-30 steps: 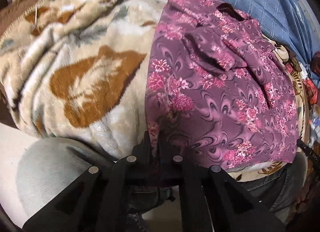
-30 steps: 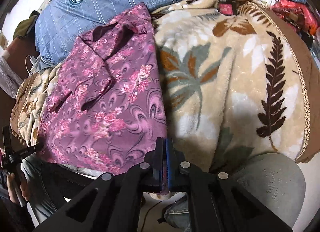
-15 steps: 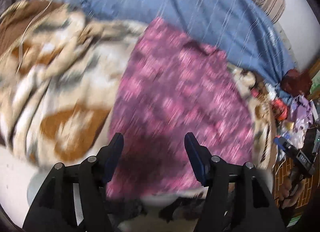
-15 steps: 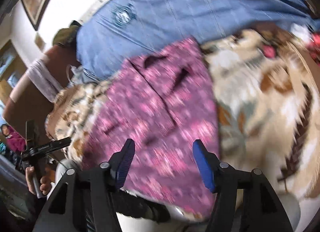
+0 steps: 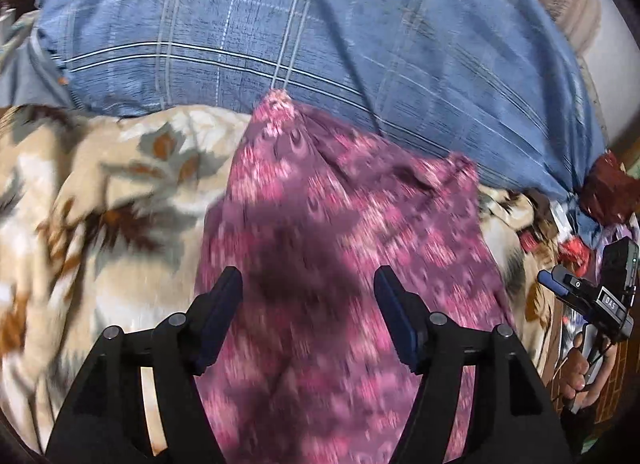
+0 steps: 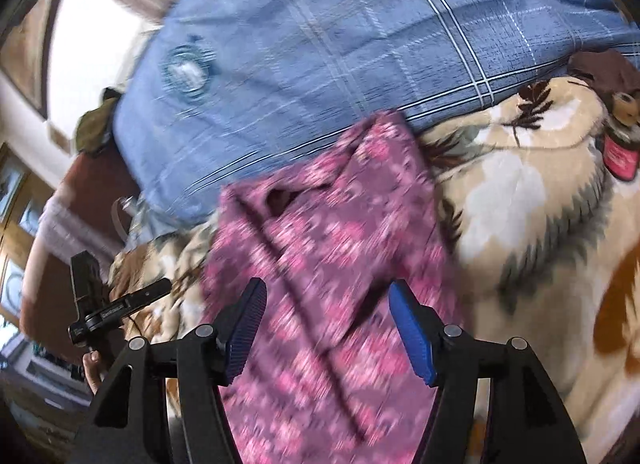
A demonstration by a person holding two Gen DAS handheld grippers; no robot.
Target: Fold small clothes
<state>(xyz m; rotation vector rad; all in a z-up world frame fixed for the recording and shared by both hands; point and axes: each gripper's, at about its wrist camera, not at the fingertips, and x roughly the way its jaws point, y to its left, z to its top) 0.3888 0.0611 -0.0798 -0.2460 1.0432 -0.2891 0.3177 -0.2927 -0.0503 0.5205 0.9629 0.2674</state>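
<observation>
A: Left gripper (image 5: 308, 318): jaws apart and opening wider, nothing pinched between the dark pads (image 5: 224, 304). Beneath and beyond the gap, only the purple floral garment (image 5: 340, 224), not touched.

B: Same on the right gripper (image 6: 328, 320): jaws spread and widening, blue pads (image 6: 408, 328) clear of the cloth. Garment (image 6: 320, 224) seen through the gap, lying free.

A: And the garment itself?

B: Spread flat on the cream leaf-print blanket (image 5: 100, 204), far end up against the blue checked pillow (image 5: 280, 32). From the right wrist view, blanket (image 6: 520, 204) to the right of the garment, pillow (image 6: 360, 44) behind it. Dark slit of an opening near the far end of the garment, and a long fold line down its length. Much motion blur over the print in both views.

A: Further out on the left wrist view?

B: At the right edge, the other gripper's black body, held by a hand (image 5: 580, 368). Past the blanket's right border, a dark red bundle (image 5: 612, 192) and some small red and white clutter, too blurred to name.

A: And the right wrist view?

B: At the left edge, the left gripper's black body held by a hand (image 6: 94, 364). Top left, a pale wall (image 6: 92, 24) and a brown frame; an olive cloth (image 6: 96, 124) beside the pillow's corner. Far right on the blanket, a pink label (image 6: 620, 154) and a brown patch (image 6: 608, 72), unclear what.
</observation>
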